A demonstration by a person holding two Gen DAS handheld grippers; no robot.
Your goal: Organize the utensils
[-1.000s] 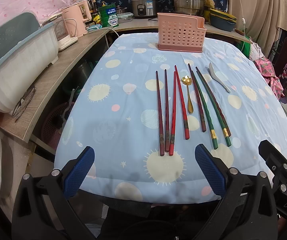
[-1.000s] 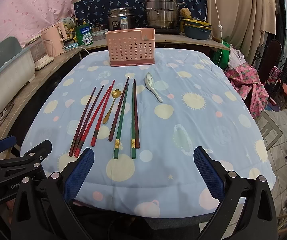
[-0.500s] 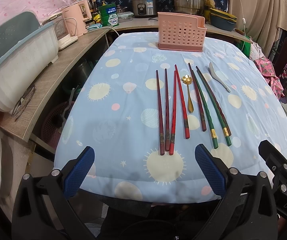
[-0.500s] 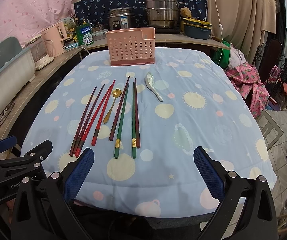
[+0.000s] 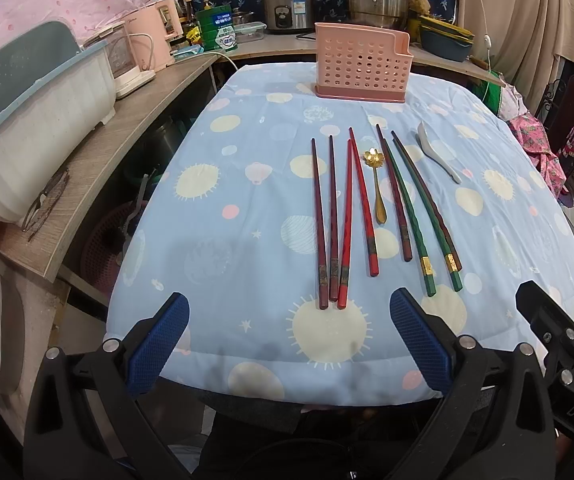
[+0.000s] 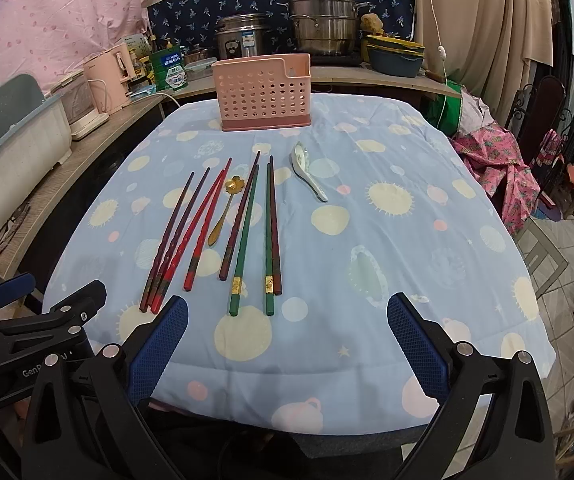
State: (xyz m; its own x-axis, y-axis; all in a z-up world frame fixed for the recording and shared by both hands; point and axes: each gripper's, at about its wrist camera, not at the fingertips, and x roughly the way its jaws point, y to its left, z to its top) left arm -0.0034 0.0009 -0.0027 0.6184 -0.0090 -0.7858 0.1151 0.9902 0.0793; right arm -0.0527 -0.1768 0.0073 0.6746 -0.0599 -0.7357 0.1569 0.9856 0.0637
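Several chopsticks lie in a row on the blue spotted tablecloth (image 5: 247,184): dark red and red ones (image 5: 333,220) on the left, green ones (image 5: 427,216) on the right. A gold spoon (image 5: 377,184) lies between them and a white ceramic spoon (image 5: 437,152) lies to the right. A pink perforated utensil holder (image 5: 361,64) stands upright at the far end. The chopsticks (image 6: 243,232), white spoon (image 6: 309,176) and holder (image 6: 263,94) also show in the right wrist view. My left gripper (image 5: 287,340) and right gripper (image 6: 283,340) are open and empty at the near table edge.
A wooden counter (image 5: 99,152) runs along the left with a white bin (image 5: 35,140) and pink appliances (image 5: 155,36). Steel pots (image 6: 323,24) stand behind the table. Pink fabric (image 6: 507,168) and chairs are at the right.
The right gripper has crept slightly forward toward the table. The left gripper and the utensils have not moved.
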